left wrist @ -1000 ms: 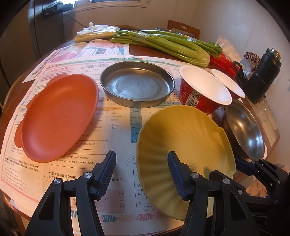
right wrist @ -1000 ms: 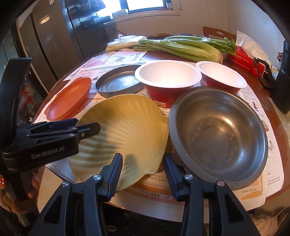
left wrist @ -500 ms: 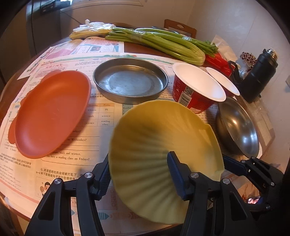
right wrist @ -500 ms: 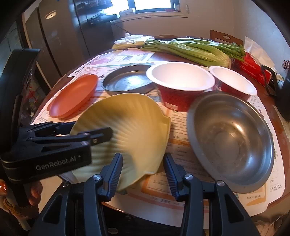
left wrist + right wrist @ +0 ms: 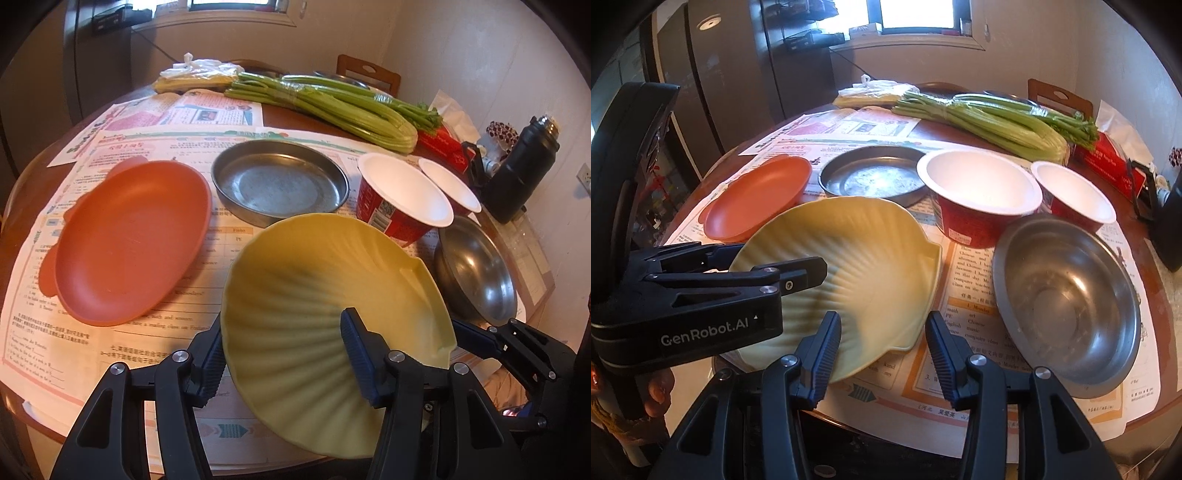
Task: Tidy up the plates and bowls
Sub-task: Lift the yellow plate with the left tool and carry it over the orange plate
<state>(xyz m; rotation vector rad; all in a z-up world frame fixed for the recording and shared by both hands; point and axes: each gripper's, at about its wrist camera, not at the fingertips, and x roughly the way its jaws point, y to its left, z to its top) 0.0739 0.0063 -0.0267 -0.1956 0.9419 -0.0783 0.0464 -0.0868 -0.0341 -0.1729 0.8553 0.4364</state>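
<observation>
One round table (image 5: 280,114), spread with printed sheets, carries everything. One celery bunch (image 5: 332,103) is laid at its far side. One yellow shell plate (image 5: 314,280) is held tilted above the near edge. Around it are seen one orange plate (image 5: 129,236) at 9 o'clock, one steel pan (image 5: 277,184) at 12, two red paper bowls (image 5: 402,192) (image 5: 450,188) at 1 and 2, and one steel bowl (image 5: 476,269) at 3. One black flask (image 5: 521,170) is stood beyond. The right gripper (image 5: 881,332) is clenched on the plate's near corner. The left gripper (image 5: 282,325) is kept released, its fingers straddling the plate's rim.
</observation>
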